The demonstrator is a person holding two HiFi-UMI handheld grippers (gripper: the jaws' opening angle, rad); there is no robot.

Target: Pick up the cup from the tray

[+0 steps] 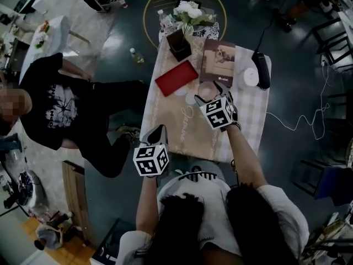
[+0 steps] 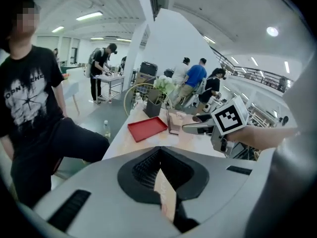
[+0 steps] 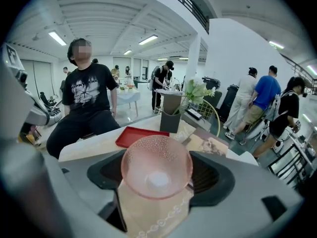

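A pink translucent cup (image 3: 156, 166) with a dimpled wall sits between the jaws of my right gripper (image 3: 156, 185), which is shut on it, mouth toward the camera. In the head view that gripper (image 1: 203, 99) holds the cup (image 1: 206, 92) over the table runner, just right of the red tray (image 1: 176, 77). The tray (image 3: 141, 137) lies flat behind the cup and looks bare. My left gripper (image 1: 158, 133) hovers at the table's near left edge, jaws together with nothing in them. From the left gripper view (image 2: 166, 195) the red tray (image 2: 147, 128) lies ahead.
A dark pot with white flowers (image 1: 181, 40) stands behind the tray, a brown book (image 1: 218, 59) beside it. A white round object (image 1: 251, 77) and a black device (image 1: 262, 68) lie at the right. A person in a black T-shirt (image 1: 55, 104) sits left of the table.
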